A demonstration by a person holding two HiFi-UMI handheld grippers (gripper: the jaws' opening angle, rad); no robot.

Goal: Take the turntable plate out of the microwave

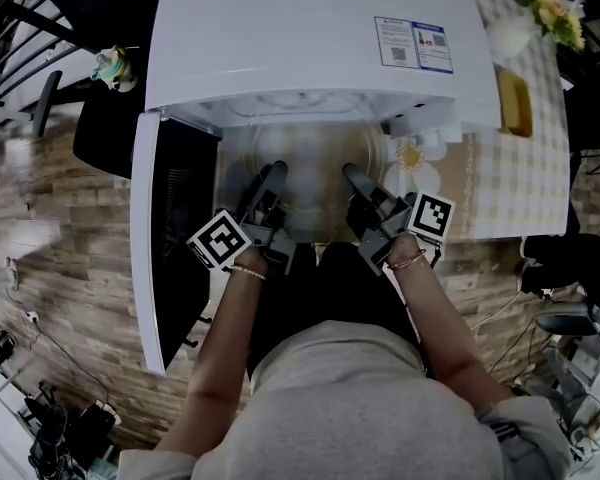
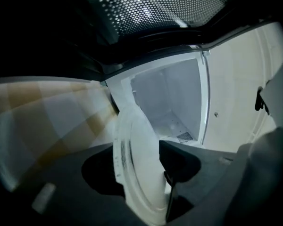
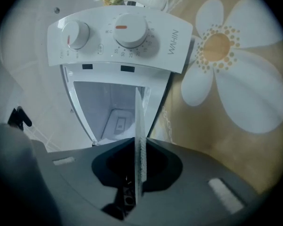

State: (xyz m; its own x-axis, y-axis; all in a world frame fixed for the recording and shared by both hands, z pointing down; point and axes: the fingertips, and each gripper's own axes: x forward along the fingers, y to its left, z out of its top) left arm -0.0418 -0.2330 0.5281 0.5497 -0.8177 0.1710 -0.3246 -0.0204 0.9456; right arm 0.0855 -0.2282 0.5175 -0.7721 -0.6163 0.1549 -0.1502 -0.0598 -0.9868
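Note:
The glass turntable plate (image 1: 310,180) hangs just outside the mouth of the white microwave (image 1: 310,48), held level between both grippers. My left gripper (image 1: 277,172) is shut on the plate's left rim, and in the left gripper view the pale disc (image 2: 132,140) stands between the dark jaws of the left gripper (image 2: 142,169). My right gripper (image 1: 351,174) is shut on the right rim. In the right gripper view the plate (image 3: 139,140) shows edge-on, pinched in the right gripper (image 3: 137,167), with the empty cavity (image 3: 113,107) beyond it.
The microwave door (image 1: 175,238) stands swung open at the left. The control panel with two dials (image 3: 118,36) is on the oven's right side. A checked tablecloth with a flower print (image 1: 520,178) carries a yellow object (image 1: 515,103) and a flower vase (image 1: 550,3).

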